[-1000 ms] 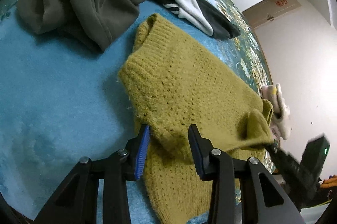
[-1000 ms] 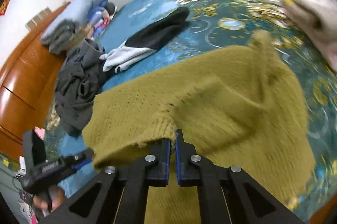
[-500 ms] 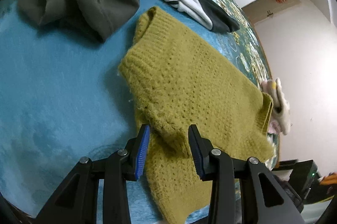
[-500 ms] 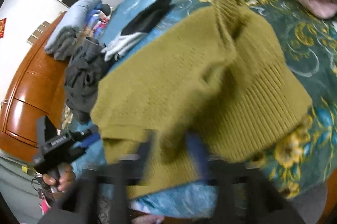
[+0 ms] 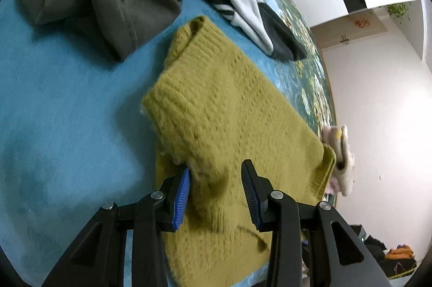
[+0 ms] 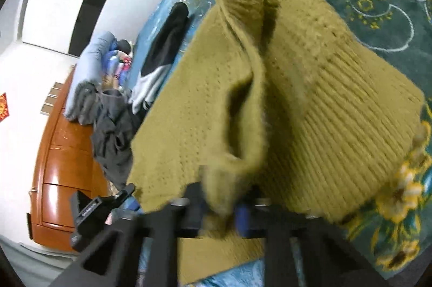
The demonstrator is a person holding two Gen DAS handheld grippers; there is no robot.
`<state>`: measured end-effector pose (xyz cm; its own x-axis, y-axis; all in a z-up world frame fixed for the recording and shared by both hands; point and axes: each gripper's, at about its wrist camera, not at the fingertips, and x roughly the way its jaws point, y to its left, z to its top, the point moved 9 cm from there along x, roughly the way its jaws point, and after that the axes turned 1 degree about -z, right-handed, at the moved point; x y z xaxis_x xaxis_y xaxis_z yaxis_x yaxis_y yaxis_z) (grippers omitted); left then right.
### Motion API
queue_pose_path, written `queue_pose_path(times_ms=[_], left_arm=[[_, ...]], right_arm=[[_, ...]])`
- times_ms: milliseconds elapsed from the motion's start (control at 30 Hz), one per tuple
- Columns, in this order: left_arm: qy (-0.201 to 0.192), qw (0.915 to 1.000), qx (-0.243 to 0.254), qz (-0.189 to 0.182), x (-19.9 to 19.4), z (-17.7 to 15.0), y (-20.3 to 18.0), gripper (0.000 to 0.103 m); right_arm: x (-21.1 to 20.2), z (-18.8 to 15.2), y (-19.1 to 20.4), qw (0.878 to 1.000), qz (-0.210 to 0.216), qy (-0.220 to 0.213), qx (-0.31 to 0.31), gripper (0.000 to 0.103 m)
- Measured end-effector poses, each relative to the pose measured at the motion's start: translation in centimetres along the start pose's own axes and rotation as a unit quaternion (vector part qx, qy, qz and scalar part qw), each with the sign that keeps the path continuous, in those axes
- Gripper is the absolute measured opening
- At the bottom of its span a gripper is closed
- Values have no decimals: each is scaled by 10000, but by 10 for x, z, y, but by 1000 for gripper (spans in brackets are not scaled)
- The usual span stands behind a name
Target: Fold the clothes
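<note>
Left hand-held gripper (image 5: 216,184) spread over the mustard sweater (image 5: 229,108); right hand-held gripper (image 6: 218,208) blurred, state unclear.

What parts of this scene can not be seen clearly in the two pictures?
- Right wrist view: the right gripper is blurred and the yellow sweater drapes over its fingertips, so its state is unclear.
- Left wrist view: the sweater's near edge is cut off by the picture's bottom edge and the left gripper.
- Left wrist view: the pale garment is partly behind the sweater; its type is unclear.
- Right wrist view: items beside the grey clothes pile are too small to name.
</note>
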<state>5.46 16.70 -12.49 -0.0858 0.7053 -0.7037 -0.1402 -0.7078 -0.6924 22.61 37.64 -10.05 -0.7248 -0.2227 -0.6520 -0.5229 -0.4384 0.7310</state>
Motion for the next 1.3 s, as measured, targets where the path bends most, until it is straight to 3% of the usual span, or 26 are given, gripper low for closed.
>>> queue_pose_path(times_ms=[33,133,233,333,400,567,767,833,1000,1100,1167,1300], left_arm=[[-47,10000,-30,-26,-2,2,0,15],[-198,9997,-84,-146,-11,6,-3,13],[-480,9962,250,-683,-47,9,-39,13],[-970,9851,804,-1169,-94,24,-90,13],[-1276,9771,1138,-1268,-113,40,-122,13],[-1816,9612,1659,-1251,-139,86,-189,13],[-2238,9474,1922,-1241,-175,136,-259,12],[-2483,9363,2110,-1310,-200,140,-284,12],[-3384,8837,2862,-1505,-287,113,-336,12],[-3715,8614,3046,-1647,-327,89,-347,12],[-3822,8551,3102,-1627,-342,75,-344,12],[-3789,8575,3112,-1558,-351,65,-342,12]], right_arm=[[-4,1,2,9999,150,4,58,11],[-28,9,15,9984,553,-132,27,10],[-64,25,42,9920,1191,-406,-41,10],[-105,46,80,9802,1786,-767,-369,10],[-126,63,108,9717,2015,-973,-761,10],[-146,121,186,9558,1932,-1403,-1714,10],[-176,177,254,9401,1828,-1883,-2177,10],[-202,183,272,9308,1901,-2076,-2331,10],[-276,172,322,8939,2122,-2654,-2924,10],[-304,151,337,8786,2151,-2817,-3199,10],[-319,135,342,8710,2189,-2864,-3337,10],[-339,102,343,8626,2261,-2869,-3499,10]])
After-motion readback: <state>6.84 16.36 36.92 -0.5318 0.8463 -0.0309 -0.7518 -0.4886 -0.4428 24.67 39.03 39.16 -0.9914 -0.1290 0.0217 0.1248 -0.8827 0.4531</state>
